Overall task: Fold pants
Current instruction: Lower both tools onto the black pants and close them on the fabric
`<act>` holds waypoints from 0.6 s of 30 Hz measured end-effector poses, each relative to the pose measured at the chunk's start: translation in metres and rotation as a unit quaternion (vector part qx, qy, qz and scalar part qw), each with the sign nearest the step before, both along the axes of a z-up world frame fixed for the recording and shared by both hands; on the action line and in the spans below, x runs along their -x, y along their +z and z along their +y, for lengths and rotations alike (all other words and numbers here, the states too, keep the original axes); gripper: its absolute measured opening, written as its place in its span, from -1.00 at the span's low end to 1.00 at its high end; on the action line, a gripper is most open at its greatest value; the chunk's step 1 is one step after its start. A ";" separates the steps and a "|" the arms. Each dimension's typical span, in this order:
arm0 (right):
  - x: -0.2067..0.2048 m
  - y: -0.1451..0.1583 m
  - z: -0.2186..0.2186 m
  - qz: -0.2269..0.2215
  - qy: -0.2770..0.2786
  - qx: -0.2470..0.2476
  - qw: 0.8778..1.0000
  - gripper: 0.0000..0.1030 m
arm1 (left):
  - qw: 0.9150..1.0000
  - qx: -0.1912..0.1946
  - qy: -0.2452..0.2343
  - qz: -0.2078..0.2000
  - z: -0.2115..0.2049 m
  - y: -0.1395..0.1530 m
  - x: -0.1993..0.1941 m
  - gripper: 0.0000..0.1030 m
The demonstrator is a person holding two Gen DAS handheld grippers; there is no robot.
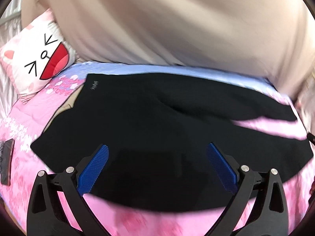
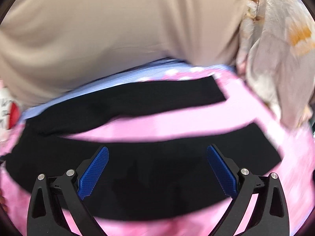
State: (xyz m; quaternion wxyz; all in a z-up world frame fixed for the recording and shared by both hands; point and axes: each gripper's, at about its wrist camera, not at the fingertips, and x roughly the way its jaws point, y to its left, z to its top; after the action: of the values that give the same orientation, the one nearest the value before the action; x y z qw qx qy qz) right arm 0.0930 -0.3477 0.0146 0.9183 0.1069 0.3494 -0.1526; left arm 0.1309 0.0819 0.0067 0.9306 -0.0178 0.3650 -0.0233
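Left wrist view: we see black pants [image 1: 149, 122] spread flat on the pink floral bedspread [image 1: 23, 137], waist end toward a cat-face pillow [image 1: 37, 59]. Left gripper [image 1: 157, 167] spread wide above the near fabric, holding nothing.

Right wrist view: both legs [image 2: 137, 165] lie apart, pink strip showing between. Right gripper [image 2: 157, 169] also wide, nothing held. We see no containers.

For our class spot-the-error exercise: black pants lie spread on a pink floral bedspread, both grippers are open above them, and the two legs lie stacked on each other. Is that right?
Not quite. The legs of the black pants are not stacked: the right wrist view shows them apart, with pink bedspread between them. The left gripper and right gripper are open, as stated.
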 end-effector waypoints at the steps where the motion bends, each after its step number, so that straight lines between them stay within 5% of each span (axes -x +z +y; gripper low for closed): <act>1: -0.012 -0.001 -0.019 0.001 -0.004 0.002 1.000 0.90 | 1.000 0.002 0.009 0.001 0.008 0.000 -0.012 0.90; 8: -0.116 -0.029 -0.146 0.038 -0.019 -0.061 0.997 0.88 | 0.993 -0.027 0.090 0.073 0.081 -0.011 -0.141 0.90; 13: -0.160 -0.034 -0.180 0.048 -0.037 -0.021 0.998 0.89 | 0.985 -0.046 0.142 0.092 0.146 -0.017 -0.226 0.90; 18: -0.190 -0.053 -0.211 0.078 -0.051 -0.072 0.993 0.89 | 0.975 -0.013 0.142 0.169 0.187 -0.052 -0.288 0.90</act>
State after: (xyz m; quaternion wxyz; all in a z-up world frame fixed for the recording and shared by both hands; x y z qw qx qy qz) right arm 0.2831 -0.5584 -0.0389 0.8690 0.1777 0.4245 -0.1817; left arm 0.4186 0.2688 -0.0451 0.8495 -0.0606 0.5108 0.1171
